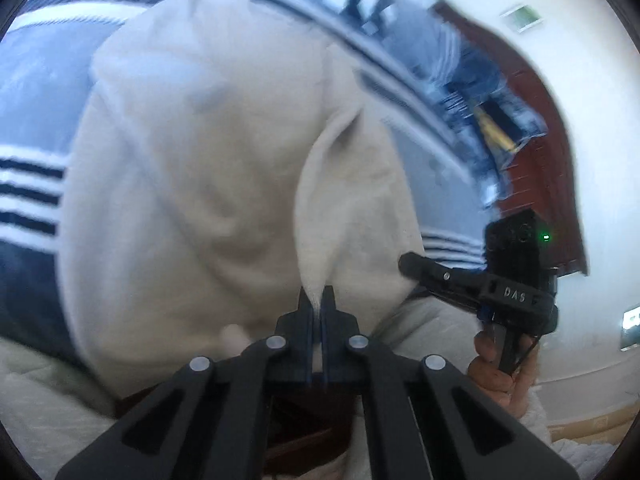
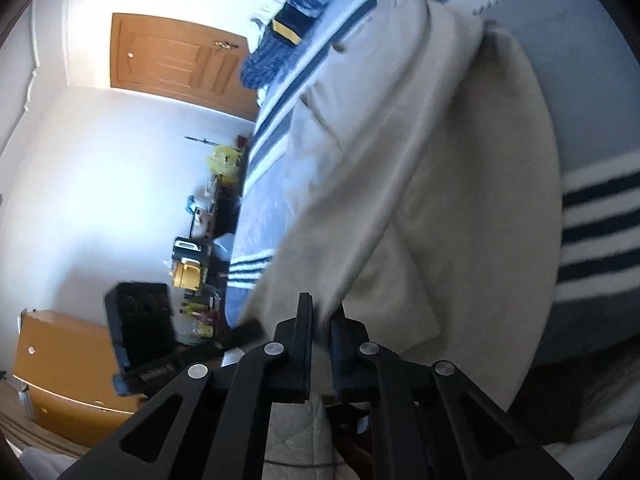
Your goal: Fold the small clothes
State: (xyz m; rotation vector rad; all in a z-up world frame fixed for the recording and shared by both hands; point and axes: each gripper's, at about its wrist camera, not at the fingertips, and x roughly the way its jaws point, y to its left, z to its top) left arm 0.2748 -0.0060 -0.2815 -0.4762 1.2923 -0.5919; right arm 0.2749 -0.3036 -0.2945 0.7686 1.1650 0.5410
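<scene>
Left gripper (image 1: 317,300) clamped on a thin pinch of the cream garment (image 1: 192,152), with the cloth rising from between the jaws as a raised ridge. Right gripper (image 2: 322,312) closed on the near hem of the same garment (image 2: 420,200), with fabric draped over and between its jaws; in the left view, seen just beside the garment's near right edge (image 1: 416,266) and held in a hand (image 1: 500,376). Garment spread on the blue striped bedspread (image 1: 28,80), its near edge toward the person, its far end reaching toward the white stripes; some layers along the right side already lapped over one another. Step in hand judged as the lift of the near edge for a fold away from the person. For a clean fold: both pinches kept level with each other, hem held taut between them so no sag formed in the middle, both raised only enough to free the cloth from the bedspread, then carried together toward the far end and laid with edges matched. Risk noted: shallow left pinch, thin cloth liable to slip if pulled sideways. Beyond the bed, a wooden door (image 2: 176,60) and cluttered shelf (image 2: 200,240), well apart and of no concern.
</scene>
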